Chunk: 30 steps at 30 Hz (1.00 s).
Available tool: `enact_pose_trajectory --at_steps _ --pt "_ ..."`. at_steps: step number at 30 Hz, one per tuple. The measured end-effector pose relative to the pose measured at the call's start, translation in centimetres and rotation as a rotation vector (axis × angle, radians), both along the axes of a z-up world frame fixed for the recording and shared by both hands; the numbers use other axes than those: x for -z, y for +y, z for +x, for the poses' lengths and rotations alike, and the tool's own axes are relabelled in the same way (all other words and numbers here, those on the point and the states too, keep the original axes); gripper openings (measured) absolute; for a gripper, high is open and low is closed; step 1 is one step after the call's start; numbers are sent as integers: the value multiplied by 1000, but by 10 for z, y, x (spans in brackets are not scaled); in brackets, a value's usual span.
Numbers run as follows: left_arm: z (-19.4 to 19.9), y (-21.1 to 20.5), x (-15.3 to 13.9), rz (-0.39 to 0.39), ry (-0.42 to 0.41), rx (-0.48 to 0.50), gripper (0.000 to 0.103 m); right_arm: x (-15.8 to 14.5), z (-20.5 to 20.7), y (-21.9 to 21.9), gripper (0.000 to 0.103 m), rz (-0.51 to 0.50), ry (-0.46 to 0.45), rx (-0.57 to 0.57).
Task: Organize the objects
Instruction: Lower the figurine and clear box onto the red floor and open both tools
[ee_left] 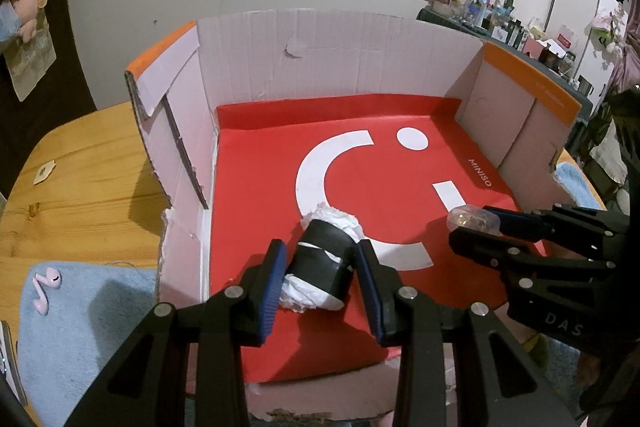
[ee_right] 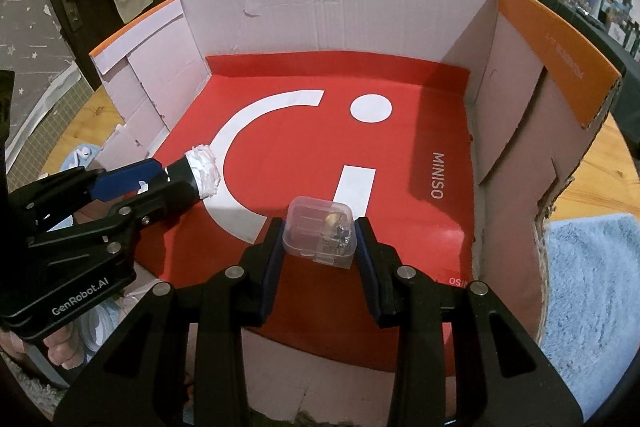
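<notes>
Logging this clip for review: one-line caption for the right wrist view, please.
Right claw grips a clear plastic case over the red-lined cardboard box; left claw holds a black-and-white roll.

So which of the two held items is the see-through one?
The small clear plastic case in the right gripper. The left gripper holds a black roll stuffed with white paper, which is opaque.

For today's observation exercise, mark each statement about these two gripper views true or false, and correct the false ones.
1. The left gripper holds a black roll stuffed with white paper. True.
2. The right gripper holds a green bag. False: it holds a small clear plastic case.
3. The box has a red sheet on its floor. True.
4. Pink earbuds lie inside the box. False: they lie on a blue towel outside it.
</notes>
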<state>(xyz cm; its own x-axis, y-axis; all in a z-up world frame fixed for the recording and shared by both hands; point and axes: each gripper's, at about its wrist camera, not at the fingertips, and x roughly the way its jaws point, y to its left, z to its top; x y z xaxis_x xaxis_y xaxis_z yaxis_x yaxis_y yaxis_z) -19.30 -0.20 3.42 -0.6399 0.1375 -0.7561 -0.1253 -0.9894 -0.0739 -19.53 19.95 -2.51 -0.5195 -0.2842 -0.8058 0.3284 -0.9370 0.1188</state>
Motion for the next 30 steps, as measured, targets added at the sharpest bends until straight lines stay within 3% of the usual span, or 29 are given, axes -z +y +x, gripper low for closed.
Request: enact_pose_trajectory --at_steps 19,26,30 --pt "-1 -1 0 0 3 -3 40 -1 2 0 34 -39 3 -3" --pt "1 2 -3 -9 14 1 47 -3 4 -3 38 -39 15 -11" --pt "3 2 -6 -24 30 -8 58 -5 6 -2 44 -44 19 -13"
